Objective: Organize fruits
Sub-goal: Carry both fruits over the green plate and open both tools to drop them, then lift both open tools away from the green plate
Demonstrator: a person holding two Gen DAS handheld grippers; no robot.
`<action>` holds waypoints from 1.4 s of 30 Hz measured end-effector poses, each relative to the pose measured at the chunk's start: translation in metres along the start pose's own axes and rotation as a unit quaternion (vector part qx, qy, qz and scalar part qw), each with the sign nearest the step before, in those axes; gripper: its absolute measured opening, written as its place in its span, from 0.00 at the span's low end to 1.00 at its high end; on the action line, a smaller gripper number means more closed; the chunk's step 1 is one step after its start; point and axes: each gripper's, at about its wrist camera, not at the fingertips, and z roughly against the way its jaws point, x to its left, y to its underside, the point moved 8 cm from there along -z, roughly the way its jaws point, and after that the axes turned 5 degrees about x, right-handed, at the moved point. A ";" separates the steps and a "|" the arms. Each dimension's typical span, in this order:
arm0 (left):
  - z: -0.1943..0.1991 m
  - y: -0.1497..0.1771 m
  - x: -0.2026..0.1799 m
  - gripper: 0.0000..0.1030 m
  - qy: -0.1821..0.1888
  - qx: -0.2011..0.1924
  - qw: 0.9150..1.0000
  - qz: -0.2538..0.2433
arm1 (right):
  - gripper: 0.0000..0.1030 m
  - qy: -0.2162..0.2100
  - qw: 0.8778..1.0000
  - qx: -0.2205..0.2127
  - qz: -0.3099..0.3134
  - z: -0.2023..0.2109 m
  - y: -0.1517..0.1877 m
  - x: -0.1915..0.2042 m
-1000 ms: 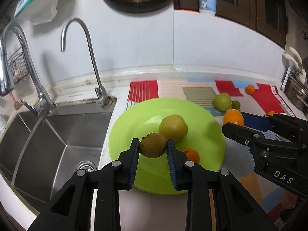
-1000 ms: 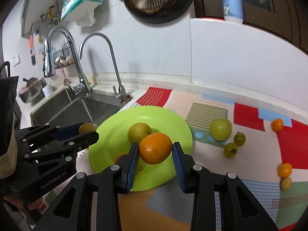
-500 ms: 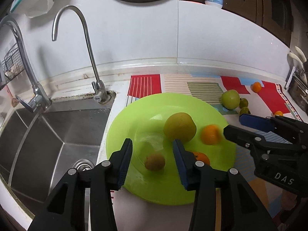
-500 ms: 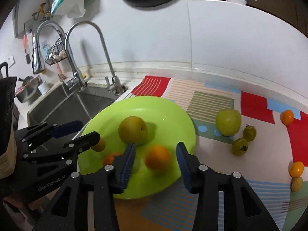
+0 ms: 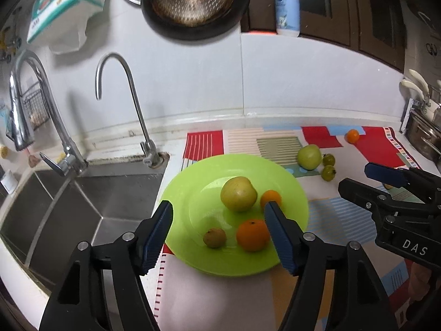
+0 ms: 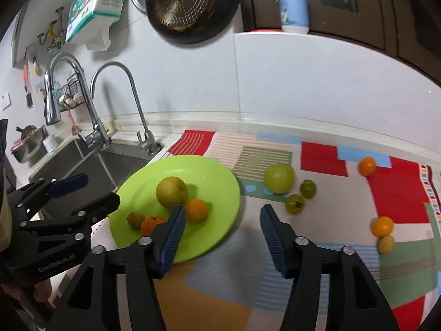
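Observation:
A lime-green plate (image 5: 190,190) (image 6: 220,182) lies beside the sink and holds a yellow-green pear (image 5: 238,197) (image 6: 172,192), two oranges (image 5: 252,235) (image 5: 271,197) and a small brown fruit (image 5: 214,237) (image 6: 136,219). My left gripper (image 5: 218,230) is open and empty above the plate's near side. My right gripper (image 6: 220,231) is open and empty over the plate's right edge. On the mat lie a green apple (image 6: 279,178), two small green tomatoes (image 6: 295,203) (image 6: 308,188), oranges (image 6: 367,166) (image 6: 382,226) and a small yellow fruit (image 6: 386,243).
The steel sink (image 5: 82,201) with two faucets (image 5: 124,110) lies left of the plate. A patterned mat (image 6: 317,220) covers the counter. A pan and strainer (image 5: 193,2) hang on the wall. Pots (image 5: 424,138) stand at far right.
Both grippers opened and let go: the brown fruit and the orange now lie on the plate. Both grippers then pulled back and up.

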 end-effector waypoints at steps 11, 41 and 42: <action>0.038 -0.002 -0.029 0.76 0.010 -0.033 0.999 -0.004 | 0.59 0.033 0.999 -0.037 -0.011 0.051 0.011 -0.021; 0.031 -0.029 -0.144 0.78 0.055 -0.054 0.996 -0.054 | 0.59 0.139 0.984 -0.065 -0.089 0.107 0.035 -0.150; 0.027 -0.030 -0.147 0.78 0.054 -0.052 0.996 -0.057 | 0.59 0.141 0.984 -0.063 -0.092 0.106 0.036 -0.153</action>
